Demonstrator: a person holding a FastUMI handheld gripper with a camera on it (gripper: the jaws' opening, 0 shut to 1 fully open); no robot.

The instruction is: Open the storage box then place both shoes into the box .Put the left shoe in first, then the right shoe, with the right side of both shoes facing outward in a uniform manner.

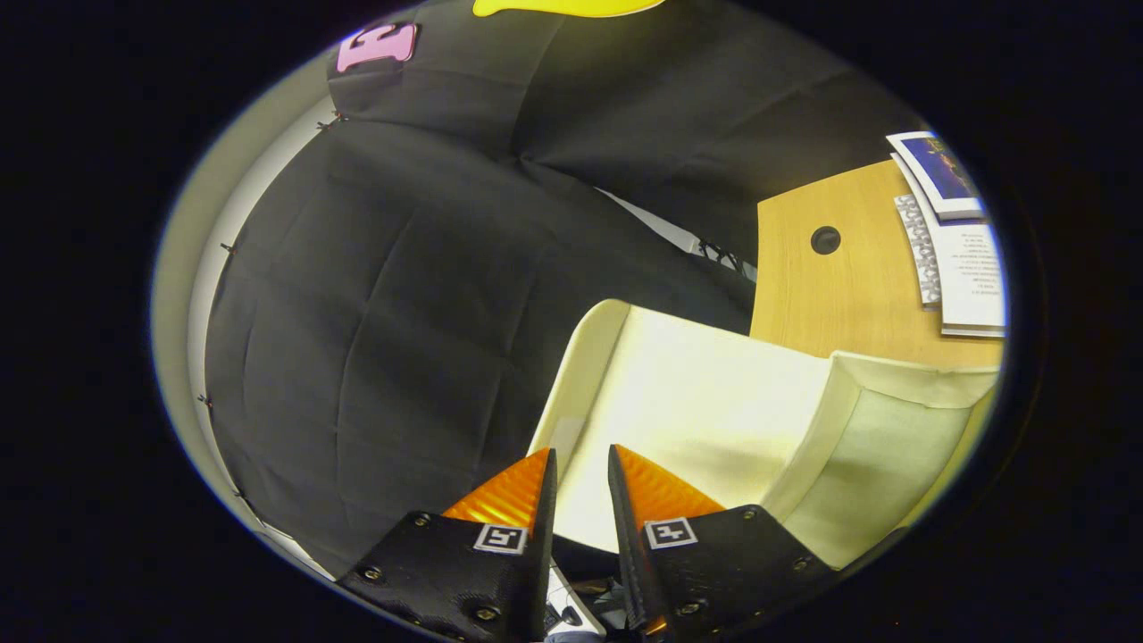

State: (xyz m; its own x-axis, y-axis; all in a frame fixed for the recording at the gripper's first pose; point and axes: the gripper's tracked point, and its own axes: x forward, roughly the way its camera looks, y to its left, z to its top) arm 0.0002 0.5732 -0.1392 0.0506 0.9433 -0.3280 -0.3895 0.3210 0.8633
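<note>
The cream storage box (884,446) stands on the wooden table, its fabric side wall to the right of my fingers. Its lid (714,393) is lifted and tilted, with the pale inner face turned toward me. The lid's raised rim (580,366) runs down to my fingers. My gripper (582,464) is nearly closed, and the lid's near edge sits in the narrow gap between the two fingers, which press on it. Most of the box's inside is hidden behind the lid.
Beyond the box, the wooden table (830,295) has a round dark cable hole (825,239). Printed papers and a booklet (964,241) lie at its far right. The black cloth wall (402,295) rises behind and to the left.
</note>
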